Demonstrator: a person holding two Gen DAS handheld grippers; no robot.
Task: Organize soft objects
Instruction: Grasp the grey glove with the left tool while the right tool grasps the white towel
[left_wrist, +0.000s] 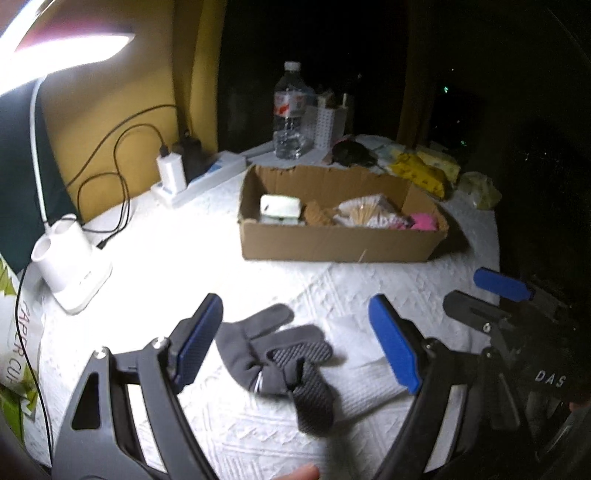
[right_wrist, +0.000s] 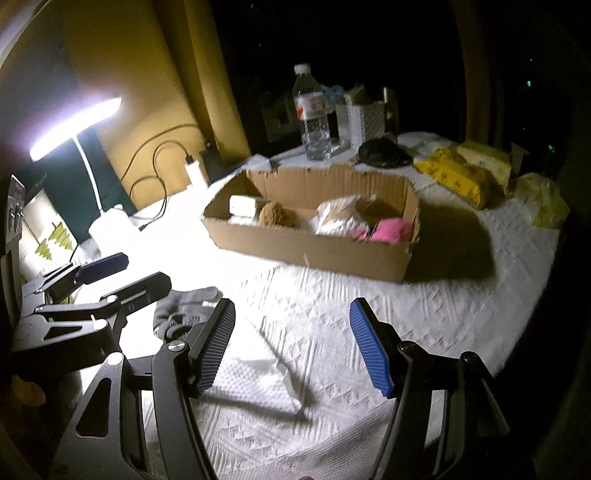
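Dark room, only a desk lamp (left_wrist: 70, 266) at the table's left edge lighting the white textured tablecloth (left_wrist: 229, 280). Toward the far side a cardboard box (left_wrist: 332, 242) is parked w/ stuff already in it: smth pink (right_wrist: 393, 229), a brown fuzzy thing (right_wrist: 275, 216), a crinkly bag (right_wrist: 340, 218) and a white block (left_wrist: 279, 207). So part of the sorting looks done, imo.

What's left: a grey glove (left_wrist: 273, 354) is still lying loose near the front edge, w/ a folded white cloth (right_wrist: 255, 384) right beside it.

Left gripper (left_wrist: 295, 350) is held over the glove, fingers spread wide, nothing pinched. Right gripper (right_wrist: 293, 347) is hung over the white cloth, fingers also spread, nothing held. Neither item has been picked up yet, prob 2 more trips to the box.
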